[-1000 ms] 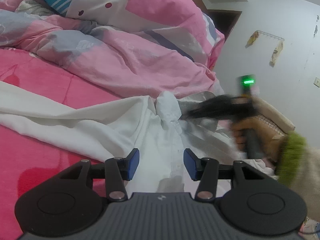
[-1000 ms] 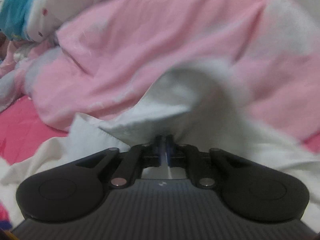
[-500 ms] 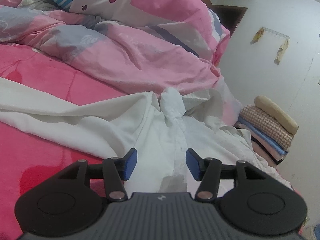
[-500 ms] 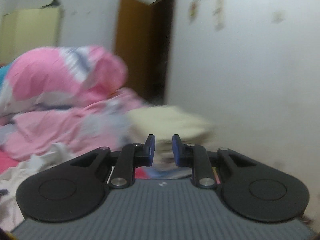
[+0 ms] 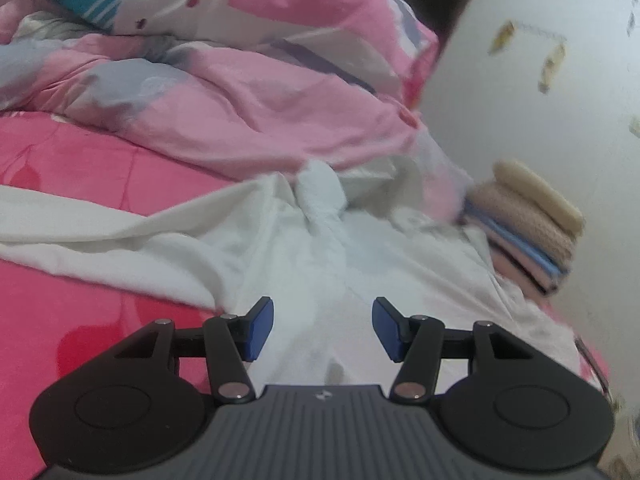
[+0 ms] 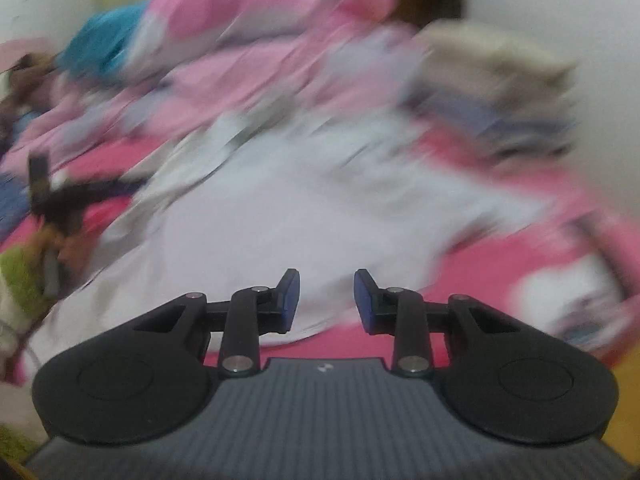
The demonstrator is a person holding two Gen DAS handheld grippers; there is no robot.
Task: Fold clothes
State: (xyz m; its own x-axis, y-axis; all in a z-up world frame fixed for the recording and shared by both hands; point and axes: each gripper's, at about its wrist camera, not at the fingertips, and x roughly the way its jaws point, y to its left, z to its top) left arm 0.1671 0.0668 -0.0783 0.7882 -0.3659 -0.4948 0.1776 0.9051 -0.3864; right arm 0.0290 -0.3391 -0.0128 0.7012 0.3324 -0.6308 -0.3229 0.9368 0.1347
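Both tongs [image 5: 322, 328] [image 6: 327, 301] gape empty, white garment [image 5: 320, 256] spread just beyond them.

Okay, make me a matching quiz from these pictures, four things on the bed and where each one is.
Things:
1. white crumpled garment
2. pink patterned duvet
3. stack of folded clothes
4. bright pink bedsheet

Places:
A. by the white wall, right
B. heaped at the back
C. ahead of the open left gripper
D. under everything, left foreground

Pairs: 1-C, 2-B, 3-A, 4-D
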